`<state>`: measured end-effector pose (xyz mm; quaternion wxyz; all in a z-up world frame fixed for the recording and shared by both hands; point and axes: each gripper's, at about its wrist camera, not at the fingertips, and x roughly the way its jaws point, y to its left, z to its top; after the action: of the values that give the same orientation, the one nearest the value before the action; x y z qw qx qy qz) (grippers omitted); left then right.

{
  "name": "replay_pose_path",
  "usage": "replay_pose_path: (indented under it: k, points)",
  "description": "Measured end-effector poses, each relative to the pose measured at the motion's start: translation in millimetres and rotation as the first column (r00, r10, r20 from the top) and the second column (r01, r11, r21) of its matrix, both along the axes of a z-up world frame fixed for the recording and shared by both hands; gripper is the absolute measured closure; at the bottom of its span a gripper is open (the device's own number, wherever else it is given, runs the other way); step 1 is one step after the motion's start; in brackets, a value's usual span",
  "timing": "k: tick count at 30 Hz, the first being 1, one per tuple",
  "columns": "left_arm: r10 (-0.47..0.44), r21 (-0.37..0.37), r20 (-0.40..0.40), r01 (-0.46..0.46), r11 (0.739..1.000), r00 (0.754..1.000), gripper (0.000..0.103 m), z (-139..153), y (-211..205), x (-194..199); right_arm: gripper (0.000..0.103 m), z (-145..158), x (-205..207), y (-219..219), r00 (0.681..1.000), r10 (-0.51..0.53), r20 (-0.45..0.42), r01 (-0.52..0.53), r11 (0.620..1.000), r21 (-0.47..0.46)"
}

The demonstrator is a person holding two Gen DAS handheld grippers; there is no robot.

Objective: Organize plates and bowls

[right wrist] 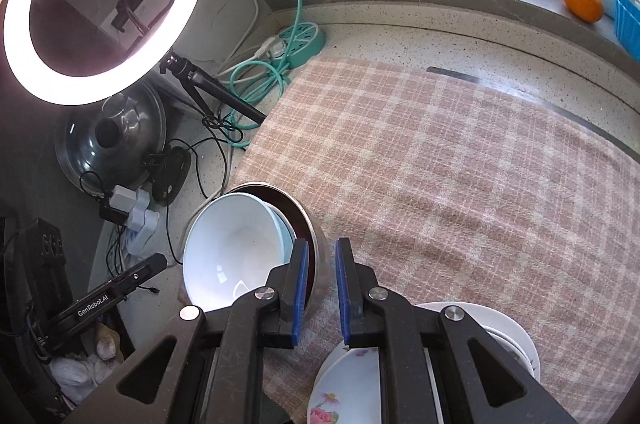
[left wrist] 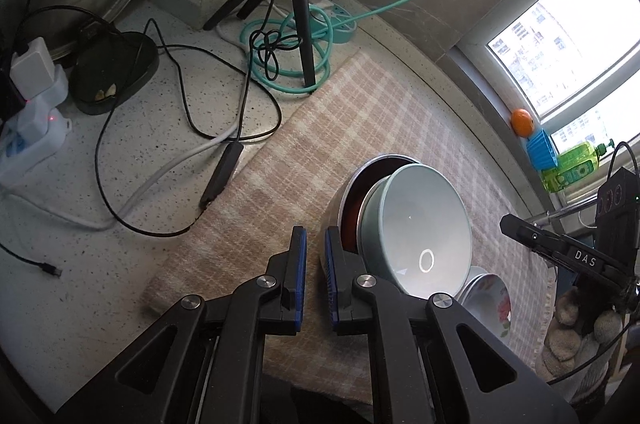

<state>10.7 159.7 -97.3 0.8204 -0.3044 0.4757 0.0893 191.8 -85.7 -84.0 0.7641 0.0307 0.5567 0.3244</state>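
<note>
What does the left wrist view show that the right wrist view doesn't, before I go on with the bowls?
Only the left wrist view: the green bottle on the sill and the loose black cable plug on the counter.

Only the right wrist view: the whole ring light and the stack of white plates behind the right tool.

Both: the pale blue bowl nested tilted in the metal bowl, the flowered plate, the plaid cloth, the orange and the teal power strip. Each tool, including the left tool, has nothing between its pads.
</note>
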Motion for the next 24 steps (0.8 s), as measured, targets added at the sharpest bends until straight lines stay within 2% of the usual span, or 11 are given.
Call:
replay_pose_path:
  k: [7,24]
  points:
    - [-0.050,-0.011,-0.019,0.049,0.999,0.999,0.095,-10.2,-6.8,11.5,0.090,-18.8,2.3,8.6,0.999,0.001,-0.048,-0.002,1.000,-0.007]
    - [-0.166,0.001,-0.018,0.166,0.986,0.986,0.095,-19.1,-7.8,30.9,0.090,-44.2,1.5,19.5,0.995,-0.055,-0.089,0.053,0.998,-0.031]
